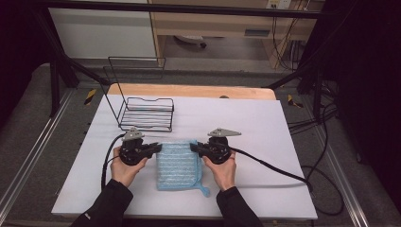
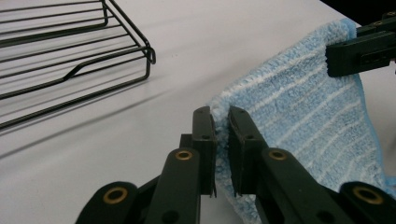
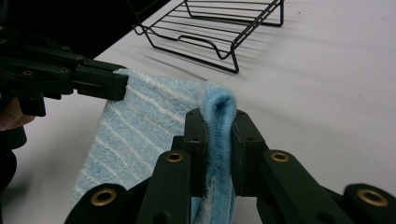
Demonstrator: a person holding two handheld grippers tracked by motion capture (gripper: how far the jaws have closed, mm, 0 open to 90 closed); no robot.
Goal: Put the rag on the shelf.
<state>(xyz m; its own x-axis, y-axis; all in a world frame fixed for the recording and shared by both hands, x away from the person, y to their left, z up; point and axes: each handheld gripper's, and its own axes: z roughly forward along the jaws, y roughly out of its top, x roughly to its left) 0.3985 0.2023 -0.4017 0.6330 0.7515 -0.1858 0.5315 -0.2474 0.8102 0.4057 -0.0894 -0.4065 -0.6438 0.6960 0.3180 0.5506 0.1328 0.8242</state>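
A light blue striped towel (image 1: 177,165) lies folded on the white table sheet, its far edge lifted between the two grippers. My left gripper (image 1: 160,147) is shut on the towel's far left corner (image 2: 223,116). My right gripper (image 1: 193,147) is shut on the far right corner, where a folded blue edge (image 3: 217,121) sticks up between the jaws. In the left gripper view the right gripper (image 2: 362,46) pinches the towel (image 2: 303,112) at the upper right. In the right gripper view the left gripper (image 3: 88,81) holds the towel (image 3: 140,121) at the left.
A black wire rack (image 1: 144,111) stands on the table (image 1: 265,123) just behind the left gripper, also seen close by (image 2: 70,60) and farther off (image 3: 215,28). Cables (image 1: 274,168) trail from both grippers. A wooden board edge (image 1: 189,91) lies at the back.
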